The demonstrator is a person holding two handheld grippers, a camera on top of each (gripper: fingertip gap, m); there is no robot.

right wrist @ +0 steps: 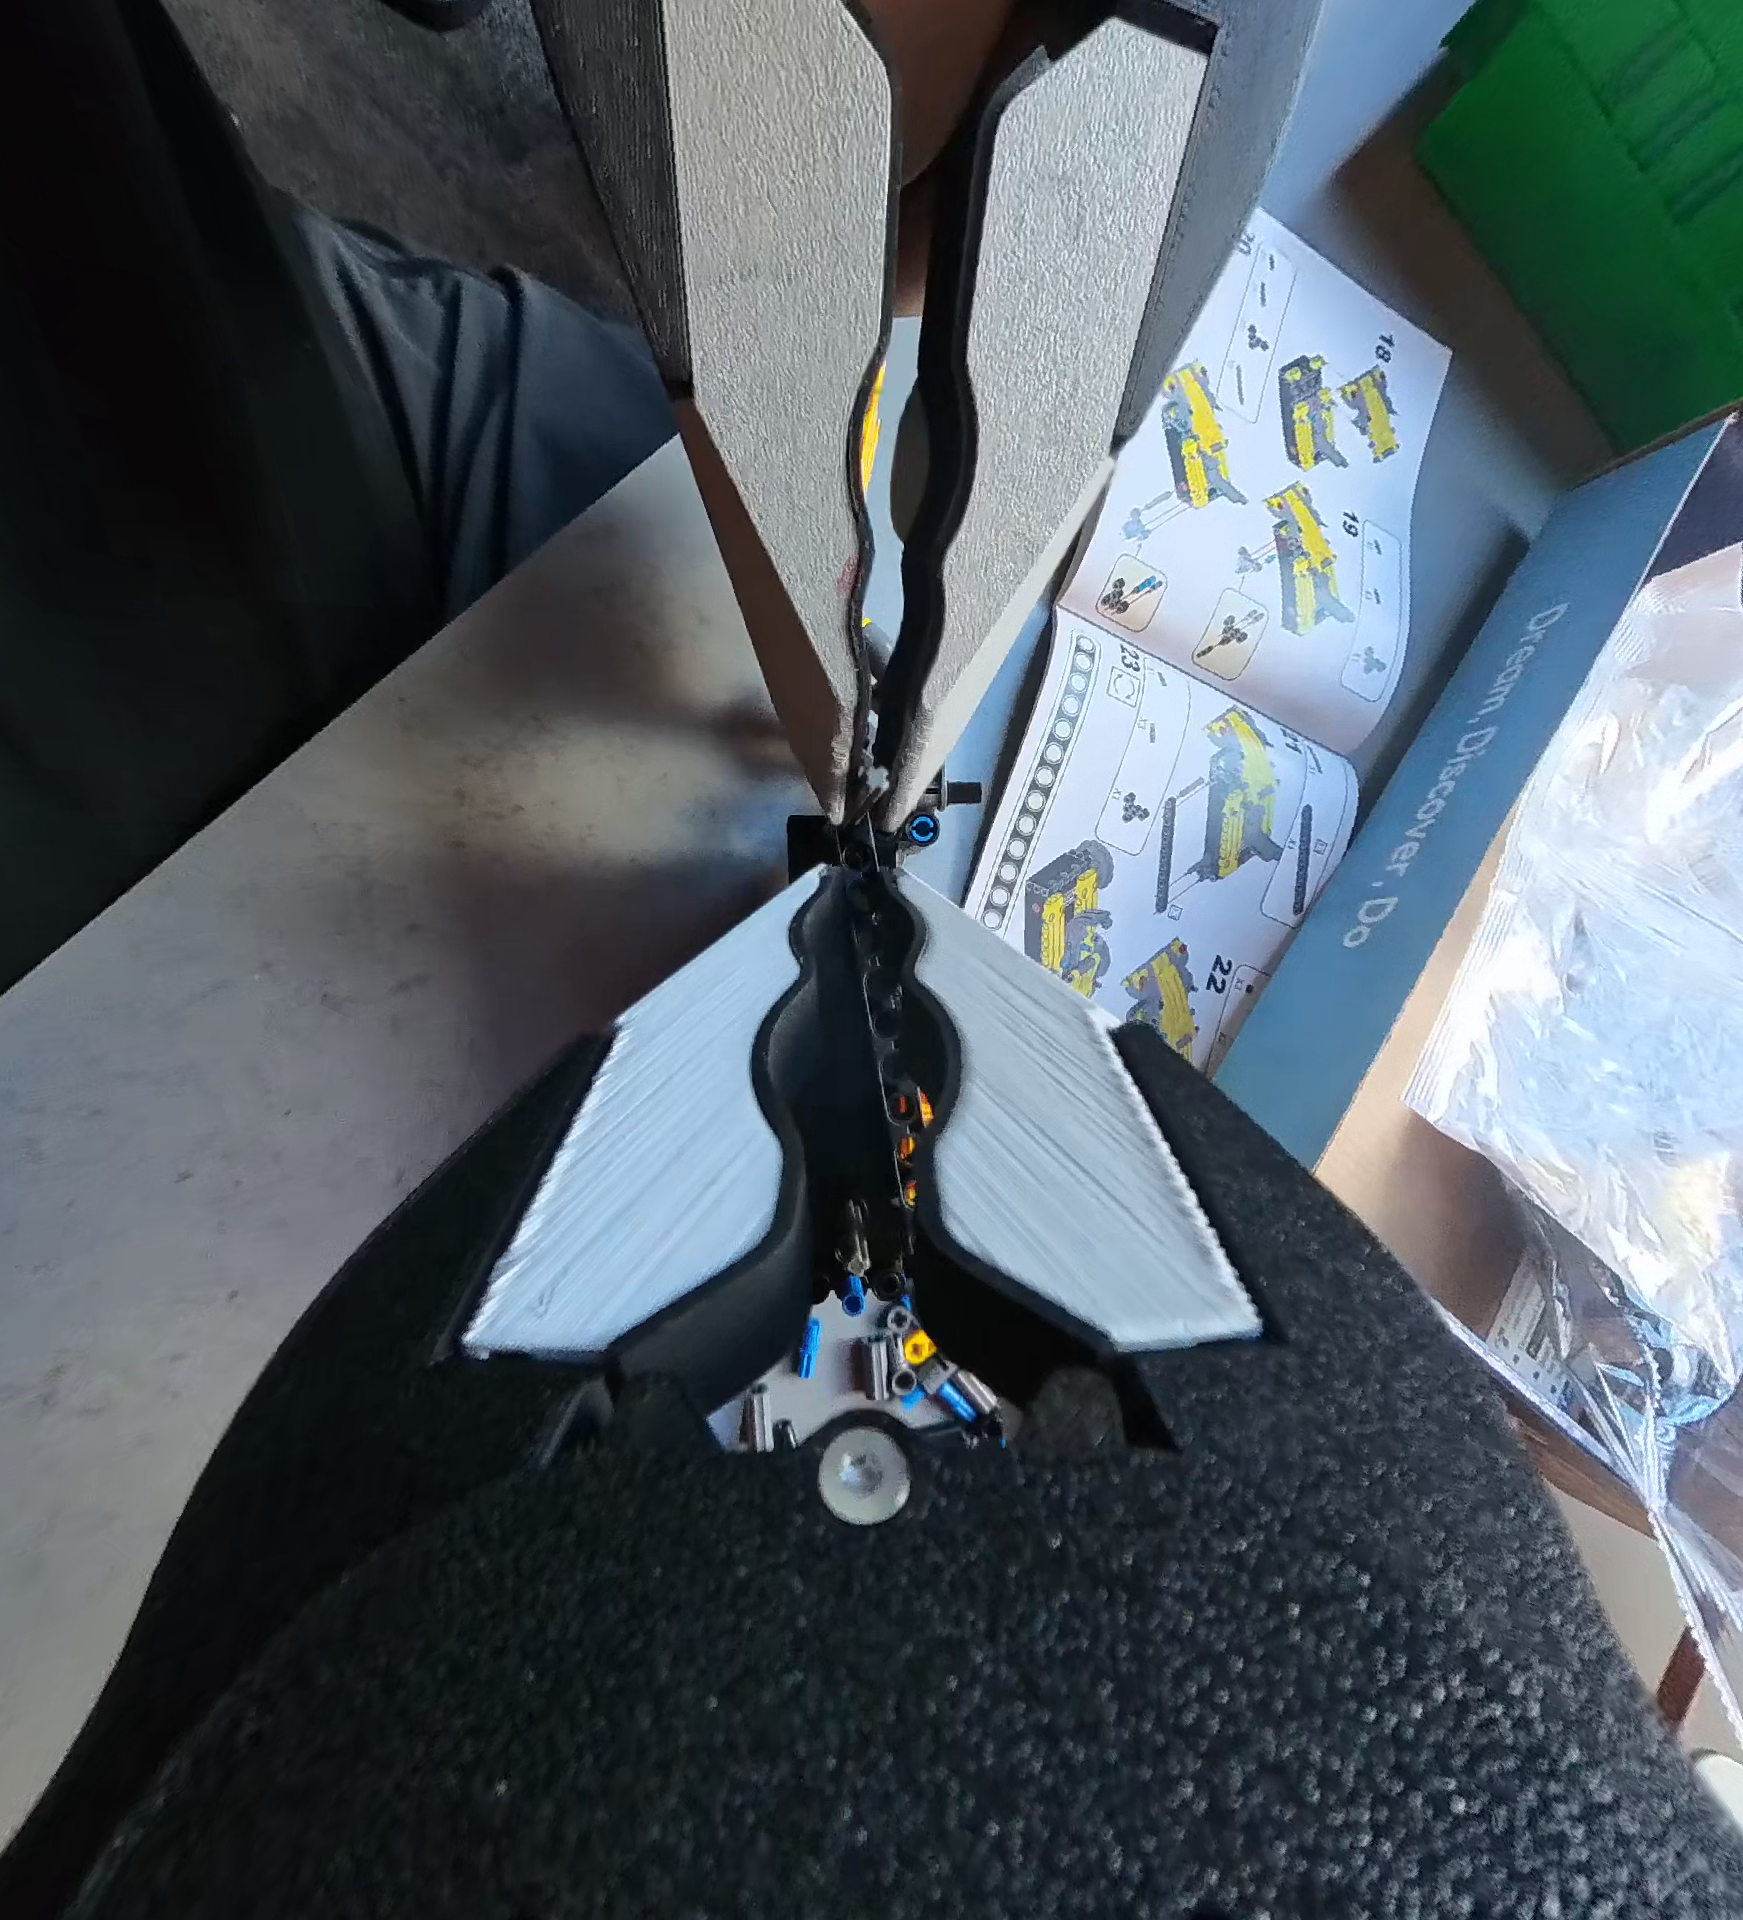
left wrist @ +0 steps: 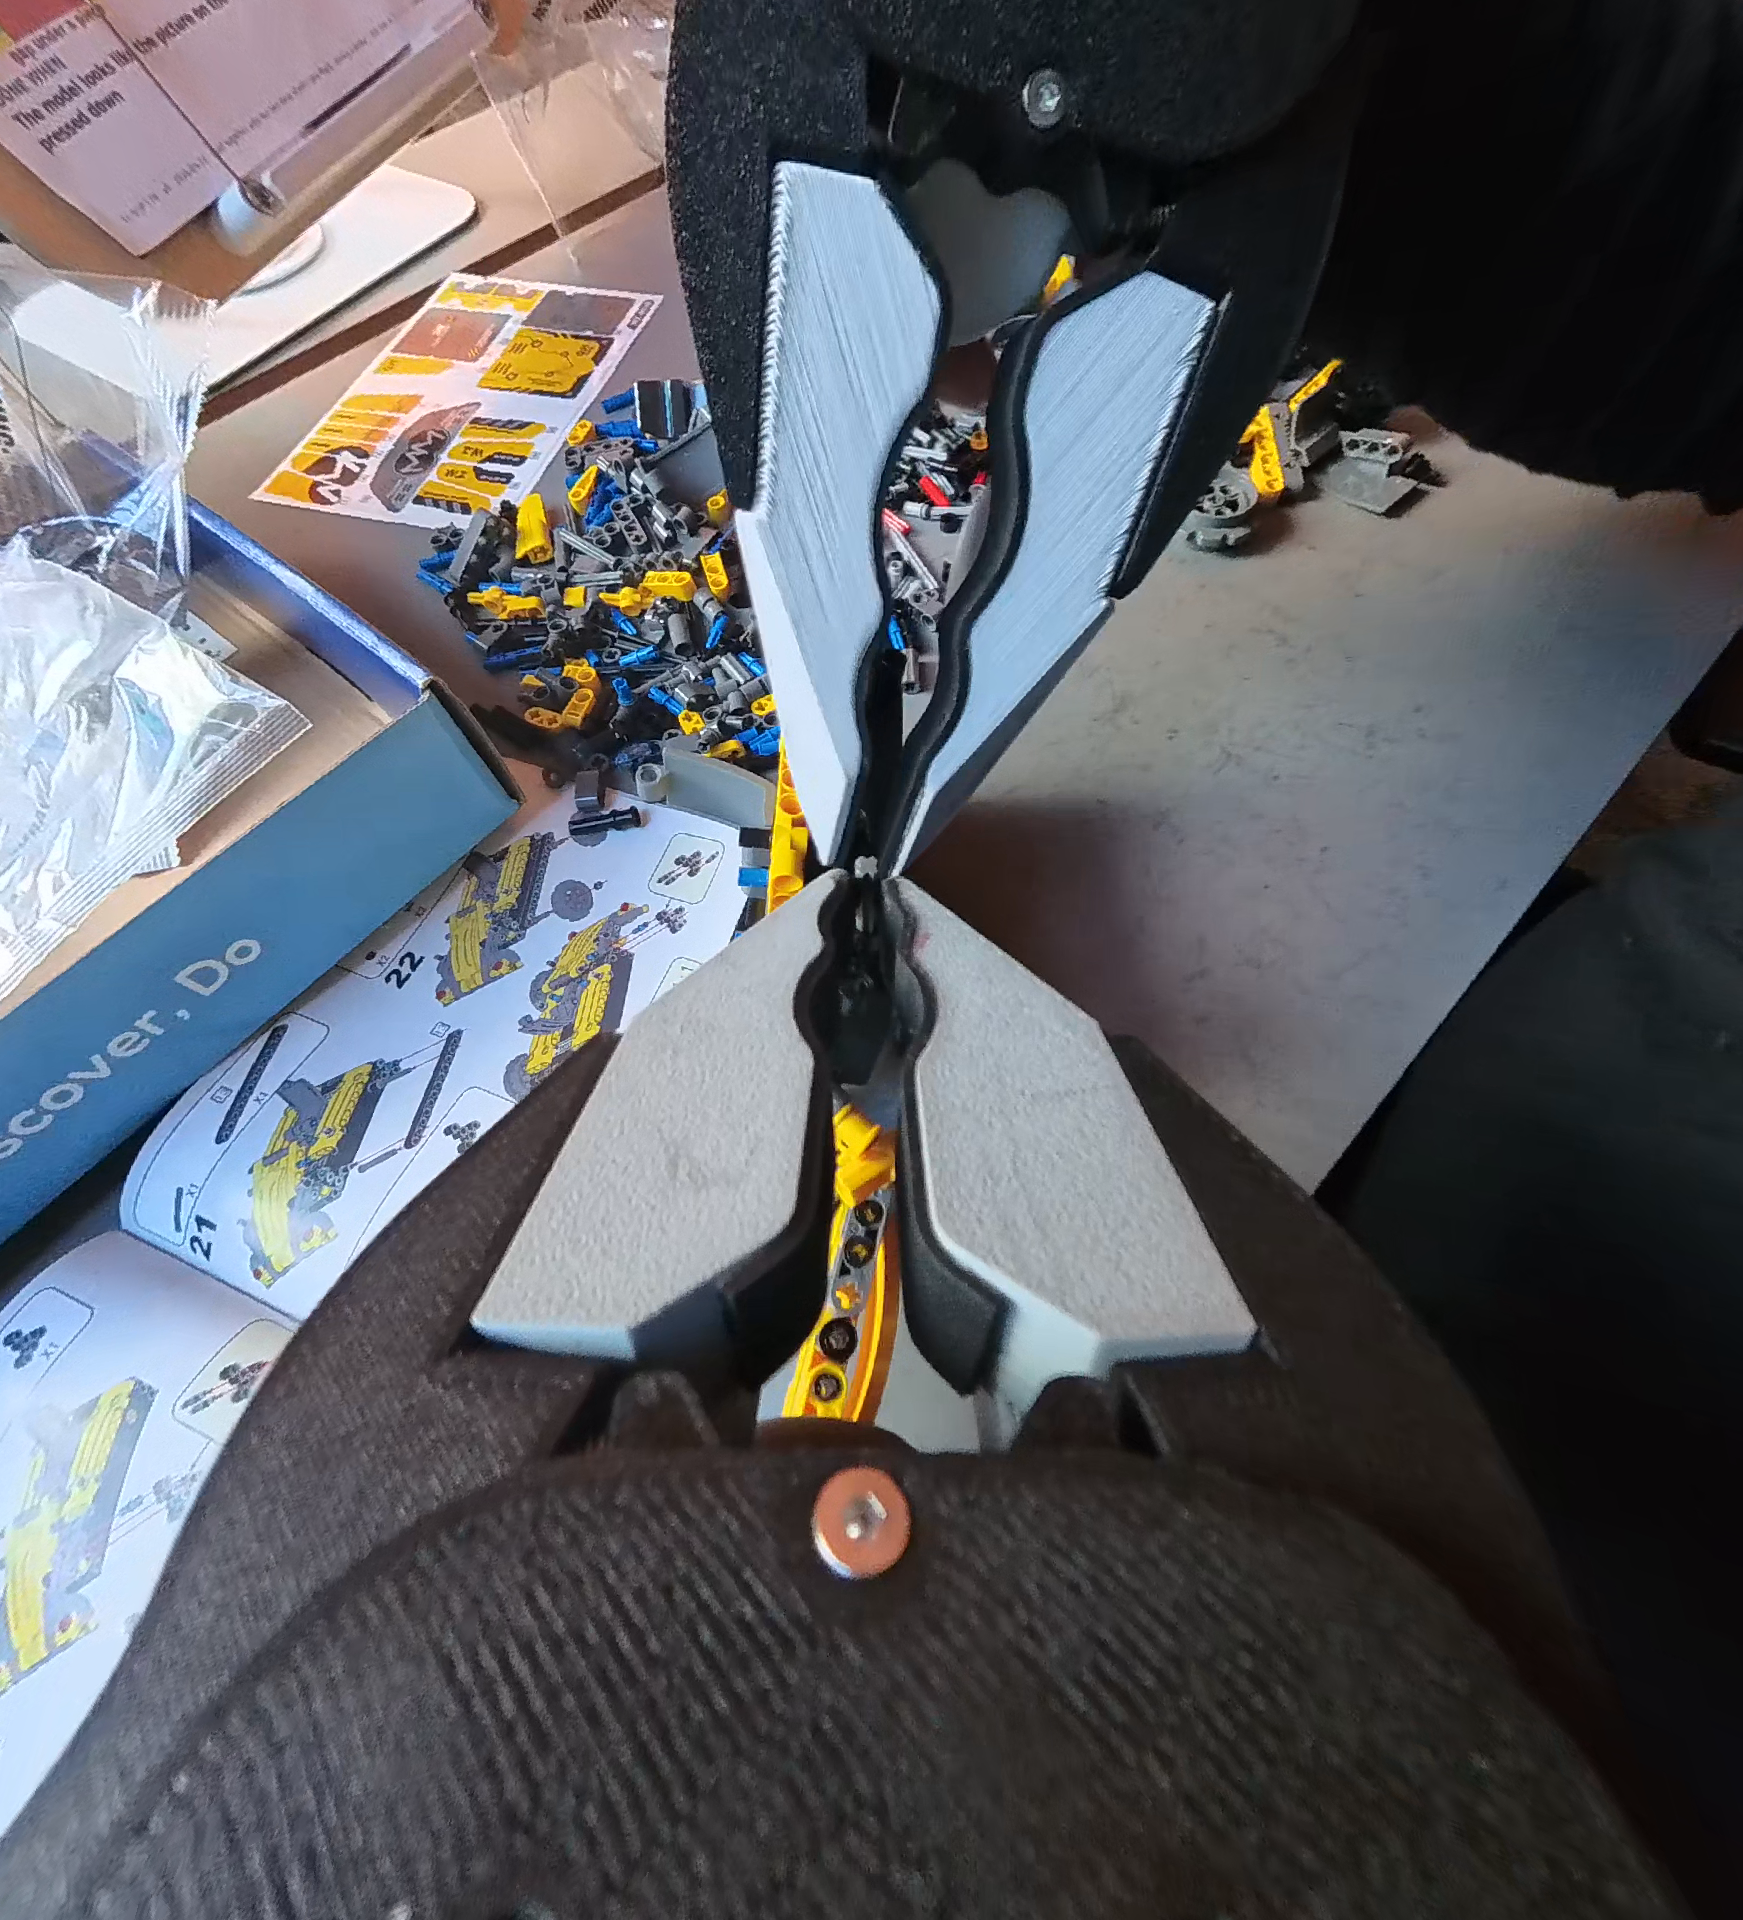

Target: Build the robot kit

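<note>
My two grippers meet tip to tip above the grey table (left wrist: pixel 1314 779). In the left wrist view my left gripper (left wrist: pixel 862 888) is shut on a black part (left wrist: pixel 854 997) of a yellow and grey brick assembly (left wrist: pixel 859 1153) that shows between its fingers. My right gripper (left wrist: pixel 867 852) comes down from the top and touches it at the tips, where a small pale axle end (left wrist: pixel 865 864) sits. In the right wrist view my right gripper (right wrist: pixel 862 868) is shut on a black holed beam (right wrist: pixel 875 997). The left gripper (right wrist: pixel 862 795) hangs opposite it.
A pile of small blue, yellow and grey parts (left wrist: pixel 628 623) and a sticker sheet (left wrist: pixel 462 395) lie behind. An open instruction booklet (left wrist: pixel 379 1039) and a blue box (left wrist: pixel 171 987) with plastic bags (left wrist: pixel 36 727) are at the left. A partial model (left wrist: pixel 1282 436) sits back right. A green crate (right wrist: pixel 1677 187) stands beyond the box. The grippers are tip to tip, or close to it.
</note>
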